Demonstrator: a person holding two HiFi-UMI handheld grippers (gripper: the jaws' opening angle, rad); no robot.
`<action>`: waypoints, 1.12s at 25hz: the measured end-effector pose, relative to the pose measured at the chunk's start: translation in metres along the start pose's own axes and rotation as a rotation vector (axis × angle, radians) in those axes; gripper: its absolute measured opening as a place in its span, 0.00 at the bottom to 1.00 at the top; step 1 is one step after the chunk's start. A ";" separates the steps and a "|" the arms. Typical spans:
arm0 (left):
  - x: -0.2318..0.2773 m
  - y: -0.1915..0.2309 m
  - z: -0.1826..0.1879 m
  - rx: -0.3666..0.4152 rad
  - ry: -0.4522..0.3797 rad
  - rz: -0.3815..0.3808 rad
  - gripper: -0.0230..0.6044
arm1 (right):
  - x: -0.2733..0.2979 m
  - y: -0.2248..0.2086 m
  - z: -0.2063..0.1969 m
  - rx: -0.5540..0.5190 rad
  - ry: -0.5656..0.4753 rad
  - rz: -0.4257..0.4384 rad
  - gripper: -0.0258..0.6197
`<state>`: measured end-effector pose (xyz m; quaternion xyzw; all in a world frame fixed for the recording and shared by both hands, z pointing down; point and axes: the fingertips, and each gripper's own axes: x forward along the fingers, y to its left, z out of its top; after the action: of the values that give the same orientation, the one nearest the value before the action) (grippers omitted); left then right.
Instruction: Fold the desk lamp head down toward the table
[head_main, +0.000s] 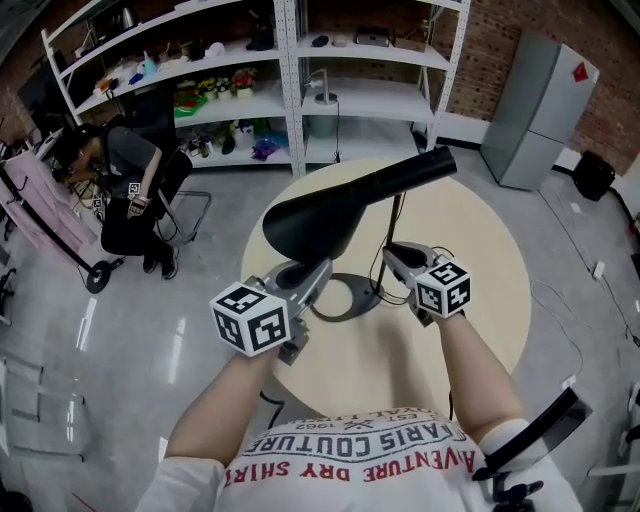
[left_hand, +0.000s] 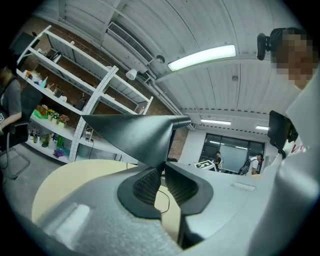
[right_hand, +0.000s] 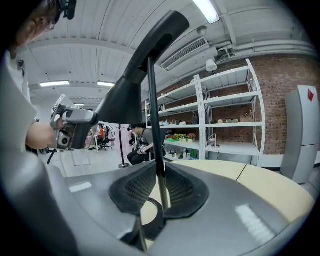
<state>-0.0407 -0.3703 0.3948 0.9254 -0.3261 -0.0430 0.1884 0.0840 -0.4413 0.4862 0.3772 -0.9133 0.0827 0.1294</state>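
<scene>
Two closed grippers: left gripper nips black cone-shaped lamp head above it, right gripper clamps thin metal stem; folding apparently unfinished.

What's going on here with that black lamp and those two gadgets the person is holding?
A person is working a black desk lamp on a round table with two hand-held grippers. The left gripper has its jaws closed on the edge of the lamp head. The right gripper clamps the thin upright stem, apparently to steady it. The head sits raised above the table, not yet folded down.
</scene>
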 end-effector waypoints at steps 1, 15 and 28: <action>0.002 0.000 -0.002 -0.005 0.000 -0.004 0.09 | 0.000 0.000 -0.001 0.003 -0.002 0.000 0.13; 0.021 -0.004 -0.026 -0.084 0.007 -0.053 0.09 | 0.002 -0.002 -0.004 0.024 -0.016 -0.013 0.13; 0.035 -0.011 -0.041 -0.152 -0.024 -0.097 0.08 | 0.000 -0.003 -0.007 0.034 -0.034 -0.008 0.13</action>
<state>0.0017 -0.3713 0.4304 0.9225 -0.2792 -0.0878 0.2517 0.0874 -0.4418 0.4936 0.3846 -0.9122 0.0913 0.1078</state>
